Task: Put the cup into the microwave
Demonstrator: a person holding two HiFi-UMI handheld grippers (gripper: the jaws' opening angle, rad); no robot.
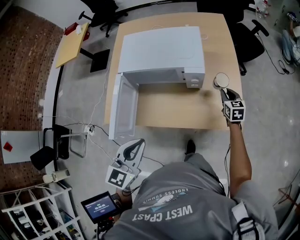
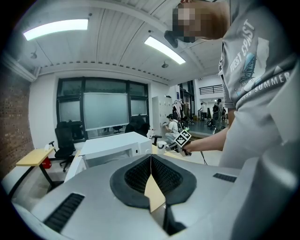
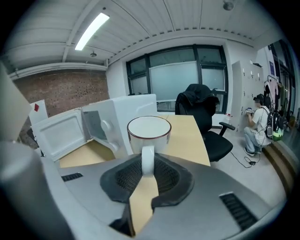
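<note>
We are in an office room with a grey floor. A red brick wall runs along one side and the other walls are white. A light wooden worktop sits in the middle, with black office chairs at its far end and a small yellow side table near the brick. A white shelf rack stands in one corner. We see wide, dark-framed windows and long strip lights on the white slatted ceiling.

The microwave stands on the table, its door open to the left. The cup is right of the microwave, its handle between the jaws of the right gripper. The left gripper is off the table, before the door.
</note>
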